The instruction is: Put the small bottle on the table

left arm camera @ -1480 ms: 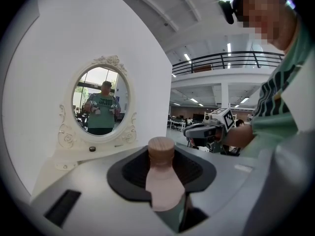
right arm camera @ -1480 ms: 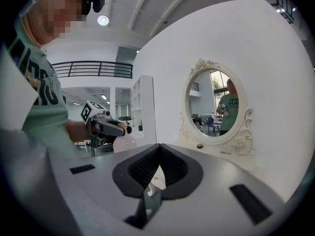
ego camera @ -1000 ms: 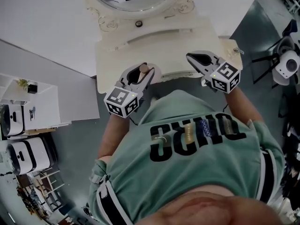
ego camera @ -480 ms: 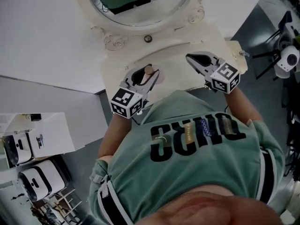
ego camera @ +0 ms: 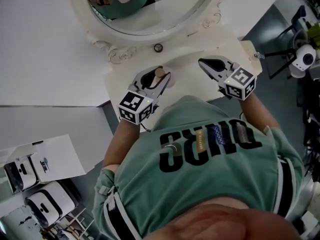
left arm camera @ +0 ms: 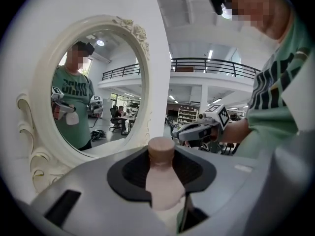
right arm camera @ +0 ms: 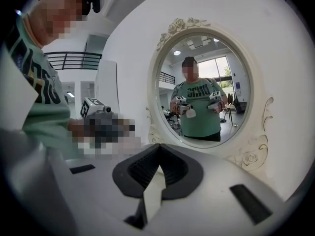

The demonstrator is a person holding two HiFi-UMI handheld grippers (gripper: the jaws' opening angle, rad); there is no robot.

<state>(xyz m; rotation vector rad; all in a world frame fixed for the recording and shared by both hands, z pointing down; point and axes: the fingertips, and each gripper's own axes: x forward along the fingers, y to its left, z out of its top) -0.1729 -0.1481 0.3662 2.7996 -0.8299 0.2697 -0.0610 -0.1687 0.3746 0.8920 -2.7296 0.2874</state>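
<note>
Pale small bottle [left arm camera: 165, 188], tan cap [left arm camera: 161, 149]

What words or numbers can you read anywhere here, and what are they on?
Nothing reads clearly.
Green shirt: big dark letters, seen upside down, cannot be read for sure.
Small patches on the shirt: too small to read.
White box: small dark print, too small to read.
Marker cubes: black-and-white squares only, no words.
Small bottle: no label shows.
</note>
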